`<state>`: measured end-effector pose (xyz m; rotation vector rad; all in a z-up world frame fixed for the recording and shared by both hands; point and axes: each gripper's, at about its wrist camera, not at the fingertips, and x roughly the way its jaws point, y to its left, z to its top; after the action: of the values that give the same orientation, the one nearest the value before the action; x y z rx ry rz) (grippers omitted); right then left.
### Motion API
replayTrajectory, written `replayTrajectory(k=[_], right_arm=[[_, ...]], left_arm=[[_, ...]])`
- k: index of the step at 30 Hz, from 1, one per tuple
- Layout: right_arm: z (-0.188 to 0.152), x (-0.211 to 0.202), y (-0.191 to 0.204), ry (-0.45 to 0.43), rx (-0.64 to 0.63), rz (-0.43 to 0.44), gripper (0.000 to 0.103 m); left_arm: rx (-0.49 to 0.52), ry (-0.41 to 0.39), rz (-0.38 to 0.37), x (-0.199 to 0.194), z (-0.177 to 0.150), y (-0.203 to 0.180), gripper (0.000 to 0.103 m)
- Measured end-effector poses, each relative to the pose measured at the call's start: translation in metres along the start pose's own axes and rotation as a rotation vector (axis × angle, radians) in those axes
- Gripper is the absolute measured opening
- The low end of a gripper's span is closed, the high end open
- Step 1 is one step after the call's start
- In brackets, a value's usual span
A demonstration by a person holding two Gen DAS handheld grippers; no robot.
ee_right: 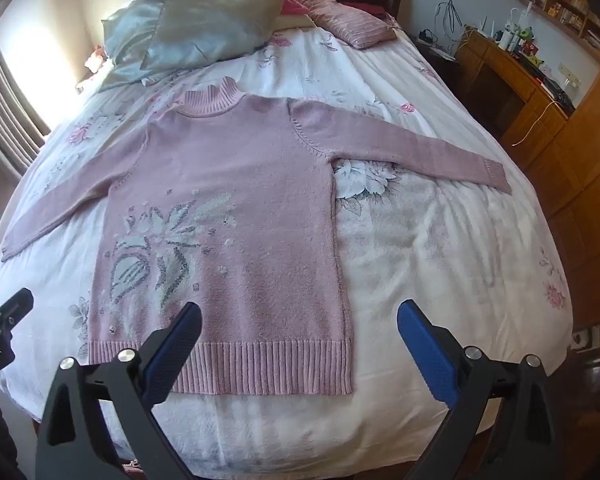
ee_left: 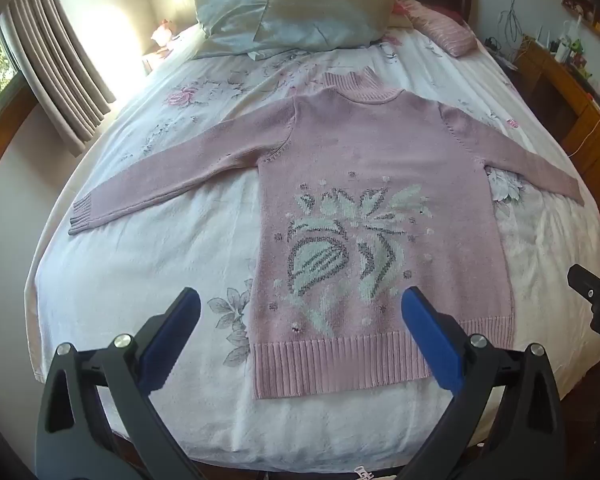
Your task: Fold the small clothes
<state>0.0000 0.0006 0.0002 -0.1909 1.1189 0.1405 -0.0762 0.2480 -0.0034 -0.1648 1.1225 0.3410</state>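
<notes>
Looking along the left gripper [ee_left: 300,328] — jaws wide apart, holding nothing — the pink knitted sweater [ee_left: 380,184] lies flat, face up on the floral bedspread [ee_left: 140,280], sleeves spread, ready for folding. From the right wrist, the right gripper [ee_right: 300,340] is equally agape and empty — hovering over the ribbed hem [ee_right: 260,368].

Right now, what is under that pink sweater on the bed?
The pink sweater lies flat on a white bedspread with a flower print. A printed flower shows beside its right sleeve; whatever print lies beneath the body is covered.
</notes>
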Motion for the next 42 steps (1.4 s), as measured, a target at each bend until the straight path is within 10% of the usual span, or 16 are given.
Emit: replayTrajectory(k=[42], right_arm=[[-0.004, -0.002, 0.003, -0.013, 0.015, 0.035, 0.099]], left_arm=[[-0.009, -0.083, 0.013, -0.015, -0.008, 0.004, 0.1]])
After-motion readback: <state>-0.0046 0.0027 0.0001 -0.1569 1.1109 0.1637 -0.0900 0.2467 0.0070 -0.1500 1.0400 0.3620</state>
